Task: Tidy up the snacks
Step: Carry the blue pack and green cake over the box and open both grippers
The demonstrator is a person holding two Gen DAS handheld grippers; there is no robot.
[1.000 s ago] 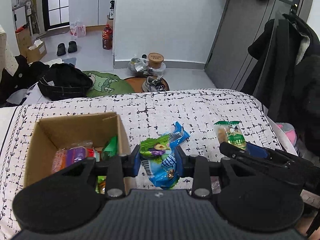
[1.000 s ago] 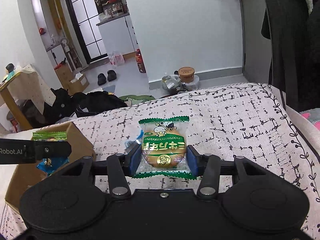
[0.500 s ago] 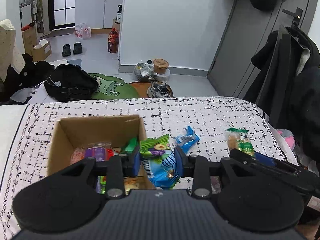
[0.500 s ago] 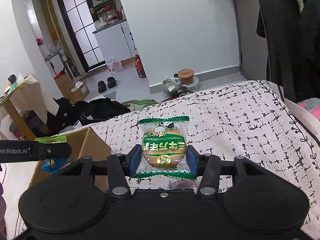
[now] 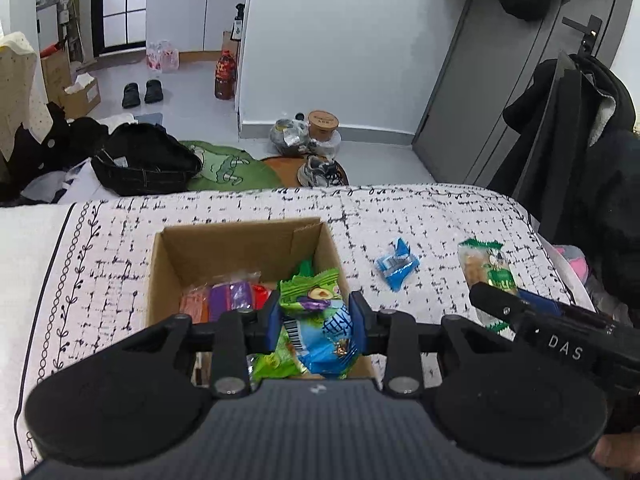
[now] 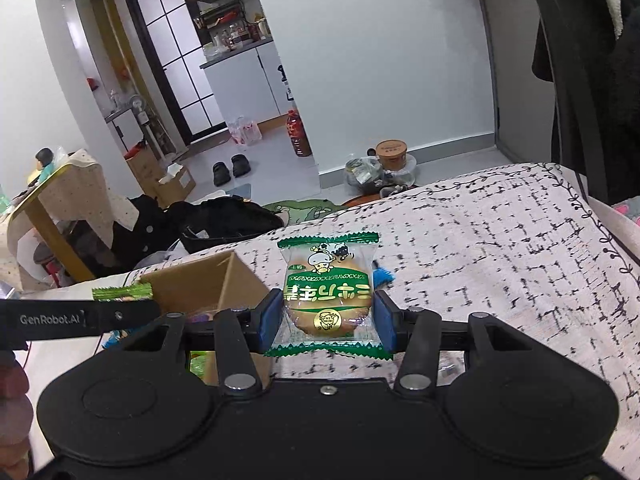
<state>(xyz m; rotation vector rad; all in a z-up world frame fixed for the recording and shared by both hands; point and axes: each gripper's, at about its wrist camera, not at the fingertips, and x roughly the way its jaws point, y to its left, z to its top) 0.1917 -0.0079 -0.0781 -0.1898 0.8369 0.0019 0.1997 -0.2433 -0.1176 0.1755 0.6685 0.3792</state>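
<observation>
Here the cardboard box point(image 5: 240, 240) sits open on the patterned bed cover point(image 5: 440, 216), and everything else can be placed from it. The left gripper point(image 5: 314, 317) is closed on a green-and-blue snack packet point(image 5: 316, 320), held above the box's near right corner; the packet's long axis runs away from the camera, its green crimped end pointing toward the box's far wall and its blue end toward the gripper body. Inside the box, against the near wall, lie an orange and purple packet point(image 5: 220, 300) and other green wrappers point(image 5: 272, 360).

To the right of the box, apart from it on the cover, lies a small blue wrapper point(image 5: 396, 266), tilted diagonally. Farther right of the box the right gripper point(image 6: 326, 322) is clamped on a cake packet point(image 6: 328, 296), its blue pads pressing the packet's two sides. That packet stands with its long axis pointing forward, away from the gripper body, its printed label reading upside down in the right wrist view. It is held above the cover, just right of the box's right wall.
</observation>
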